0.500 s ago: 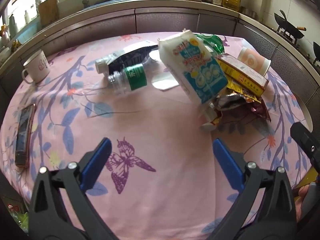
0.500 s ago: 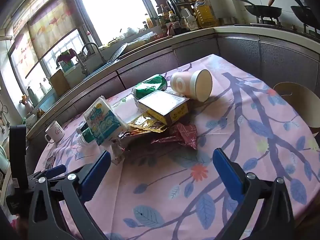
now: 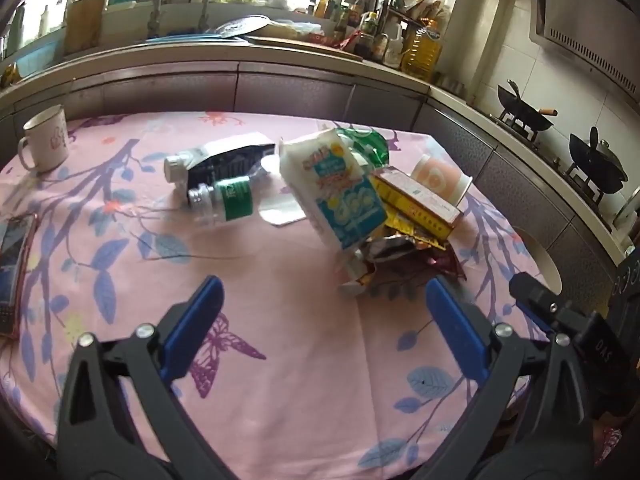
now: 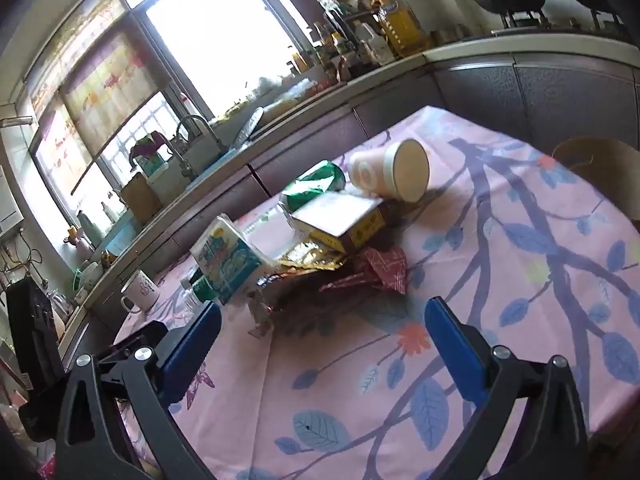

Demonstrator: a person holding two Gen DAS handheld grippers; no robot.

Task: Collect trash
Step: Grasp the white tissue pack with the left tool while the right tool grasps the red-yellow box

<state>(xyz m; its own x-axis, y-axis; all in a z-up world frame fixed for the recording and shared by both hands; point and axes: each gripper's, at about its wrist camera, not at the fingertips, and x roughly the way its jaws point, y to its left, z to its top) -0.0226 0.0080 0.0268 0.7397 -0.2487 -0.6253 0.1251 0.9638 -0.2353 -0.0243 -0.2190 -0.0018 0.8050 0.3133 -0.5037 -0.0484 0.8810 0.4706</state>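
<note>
A pile of trash lies on the pink floral table [image 3: 280, 352]: a white and blue tissue pack [image 3: 340, 196], a yellow box [image 3: 416, 204], crumpled foil wrappers [image 3: 404, 252], a green bag [image 3: 364, 146], a tipped paper cup [image 3: 440, 180], a clear bottle with a green label [image 3: 228, 200] and a dark pouch [image 3: 224, 160]. My left gripper [image 3: 324, 320] is open and empty, short of the pile. My right gripper [image 4: 324, 336] is open and empty, near the wrappers [image 4: 360, 272], with the box [image 4: 340, 220], cup [image 4: 396, 172] and tissue pack [image 4: 228, 260] beyond.
A white mug [image 3: 44, 140] stands at the table's far left and a phone [image 3: 12, 256] lies near its left edge. A kitchen counter with sink [image 3: 180, 40], bottles and woks [image 3: 524, 114] curves behind the table. A chair back [image 4: 600, 168] stands at the right.
Both grippers have tilted up and shifted slightly, so more of the counter and window shows. The trash has not moved and both grippers stay open.
</note>
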